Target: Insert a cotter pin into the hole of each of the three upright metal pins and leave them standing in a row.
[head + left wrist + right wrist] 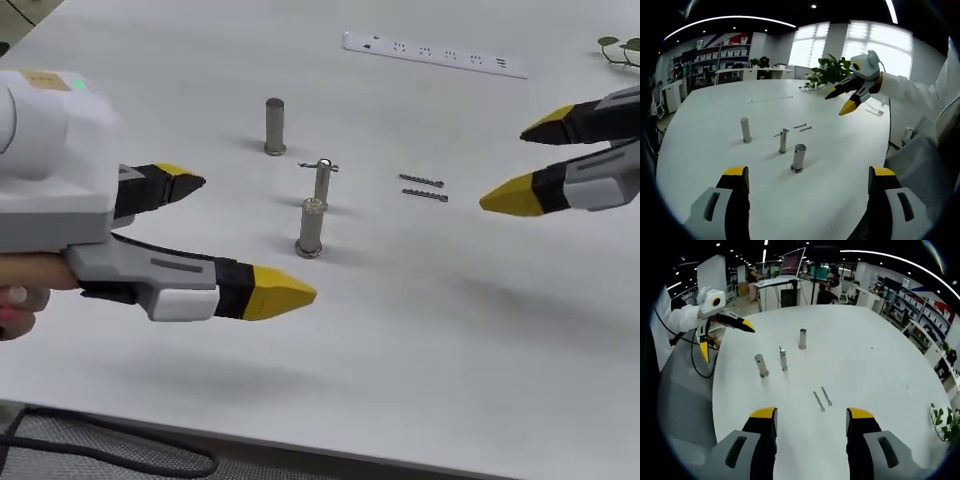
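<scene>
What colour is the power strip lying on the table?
The power strip is white; the head view shows it best.

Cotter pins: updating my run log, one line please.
middle metal pin: cotter pin inserted | two loose cotter pins on table | left gripper open | right gripper open

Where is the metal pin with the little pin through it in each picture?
Head view: pinned metal pin, just above centre, middle of three.
Left gripper view: the pin, left of centre, middle of three.
Right gripper view: the pin, upper left of centre.
Landmark: two loose cotter pins lying beside it.
</scene>
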`<state>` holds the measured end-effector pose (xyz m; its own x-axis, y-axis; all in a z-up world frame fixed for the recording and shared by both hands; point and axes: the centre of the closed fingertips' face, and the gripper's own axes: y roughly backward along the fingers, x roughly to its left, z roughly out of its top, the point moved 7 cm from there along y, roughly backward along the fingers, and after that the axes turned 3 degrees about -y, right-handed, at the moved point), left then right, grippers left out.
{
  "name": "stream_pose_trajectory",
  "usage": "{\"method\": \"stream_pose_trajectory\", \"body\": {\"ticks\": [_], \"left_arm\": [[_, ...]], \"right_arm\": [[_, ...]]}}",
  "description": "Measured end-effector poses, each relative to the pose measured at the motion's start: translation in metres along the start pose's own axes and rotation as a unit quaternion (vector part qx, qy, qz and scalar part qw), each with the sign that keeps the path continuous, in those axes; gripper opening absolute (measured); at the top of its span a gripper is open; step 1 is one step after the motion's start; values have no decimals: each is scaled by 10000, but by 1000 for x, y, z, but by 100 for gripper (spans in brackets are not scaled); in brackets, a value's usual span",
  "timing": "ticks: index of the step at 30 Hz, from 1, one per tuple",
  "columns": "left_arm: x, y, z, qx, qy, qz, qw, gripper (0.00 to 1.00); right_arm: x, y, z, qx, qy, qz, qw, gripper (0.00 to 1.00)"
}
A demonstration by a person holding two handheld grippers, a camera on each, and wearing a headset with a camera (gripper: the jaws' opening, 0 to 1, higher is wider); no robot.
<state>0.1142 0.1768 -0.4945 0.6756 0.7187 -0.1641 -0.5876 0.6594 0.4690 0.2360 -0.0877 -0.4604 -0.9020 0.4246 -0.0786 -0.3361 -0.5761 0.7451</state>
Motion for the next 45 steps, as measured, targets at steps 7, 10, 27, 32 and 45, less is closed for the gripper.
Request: {"method": "stream_pose_trajectory", "body": {"ticks": [7,10,27,32,45], "left_arm": [[-1,3,-2,-39,139,36,9999,99],[0,3,-3,-7,164,38,9999,99],[-5,-1,-3,-17,213,-32,9998,99],[-5,-2,-4,0,211,-57,9998,99],[-5,0,-5,-38,319,-50,9995,97]], "right_arm": [[-5,-18,9,93,139,156,9997,43],[-18,-34,8,203,174,264,9993,37],[-32,-75,-5,794,405,422,9951,15],[-37,-87,-8,959,536,463,9929,10],[-41,-107,-9,1301,812,582,9865,5]]}}
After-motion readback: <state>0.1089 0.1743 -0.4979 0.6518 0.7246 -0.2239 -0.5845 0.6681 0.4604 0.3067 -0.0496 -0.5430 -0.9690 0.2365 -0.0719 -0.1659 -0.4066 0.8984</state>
